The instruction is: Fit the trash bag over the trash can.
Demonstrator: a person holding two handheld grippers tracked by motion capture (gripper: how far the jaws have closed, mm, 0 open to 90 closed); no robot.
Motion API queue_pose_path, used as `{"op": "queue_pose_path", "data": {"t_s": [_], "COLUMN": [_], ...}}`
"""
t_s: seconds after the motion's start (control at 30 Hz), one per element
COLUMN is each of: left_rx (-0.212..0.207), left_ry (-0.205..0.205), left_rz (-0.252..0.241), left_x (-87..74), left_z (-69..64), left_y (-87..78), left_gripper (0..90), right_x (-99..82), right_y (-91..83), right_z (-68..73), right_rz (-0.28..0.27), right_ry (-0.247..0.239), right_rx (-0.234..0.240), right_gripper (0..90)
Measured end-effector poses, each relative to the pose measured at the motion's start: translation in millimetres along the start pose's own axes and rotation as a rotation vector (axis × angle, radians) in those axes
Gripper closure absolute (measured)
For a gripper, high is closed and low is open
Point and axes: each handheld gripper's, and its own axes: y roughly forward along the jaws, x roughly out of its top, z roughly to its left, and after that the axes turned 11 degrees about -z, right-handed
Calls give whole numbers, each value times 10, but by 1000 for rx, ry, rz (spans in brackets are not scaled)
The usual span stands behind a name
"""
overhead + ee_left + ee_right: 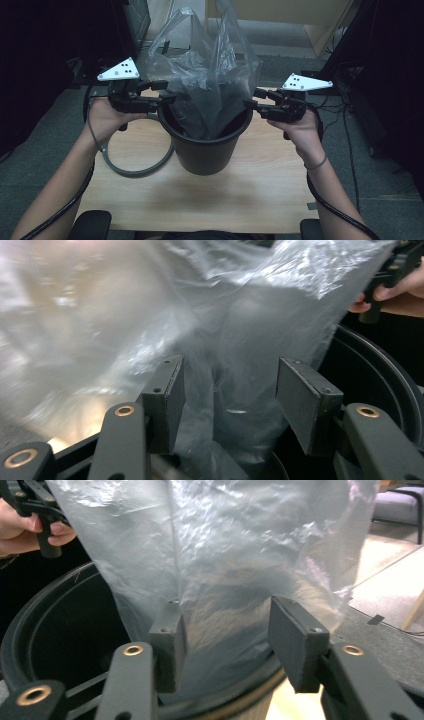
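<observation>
Your black bin (207, 145) stands on a pale wooden tabletop (260, 195) over grey carpet (385, 200) — both tools, left (167, 92) and right (250, 98), gape released beside the clear plastic bag (210, 75).

The bag (210, 75) stands in the bin (207, 150) (mid-table (250, 200)); grippers at nine (167, 92) and three o'clock (252, 100).

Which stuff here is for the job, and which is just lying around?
For the job:
- clear crinkly plastic bag
- round black plastic bin
- left gripper, open
- right gripper, open

Just lying about:
- grey looped hose on the wooden table
- black chair armrests
</observation>
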Motion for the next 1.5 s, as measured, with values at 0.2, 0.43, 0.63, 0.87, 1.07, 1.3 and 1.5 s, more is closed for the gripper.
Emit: {"op": "queue_pose_path", "data": {"t_s": [0.2, 0.43, 0.63, 0.87, 1.07, 1.3, 1.5], "left_rx": [-17, -21, -37, -66, -88, -47, -20], "left_ry": [3, -1, 9, 16, 2, 23, -4], "left_rz": [10, -6, -2, 7, 9, 35, 41], "left_x": [6, 24, 73, 111, 125, 142, 160], "left_z": [-42, -76, -115, -190, -284, -295, -246], "left_y": [113, 152, 233, 341, 363, 409, 463], "left_gripper": [444, 445, 445, 444, 444, 573, 787], "right_x": [36, 38, 42, 99, 157, 185, 180], "right_y": [108, 61, 7, 80, 191, 283, 335], "right_z": [-7, 9, -39, -58, 14, 106, 164], "right_rz": [4, -44, -48, -70, -68, -57, -47], "right_ry": [-16, -29, -20, 17, 9, 16, 3], "right_rx": [-23, -75, -116, -70, -24, 15, 39], "right_gripper": [502, 438, 392, 493, 814, 900, 900]}}
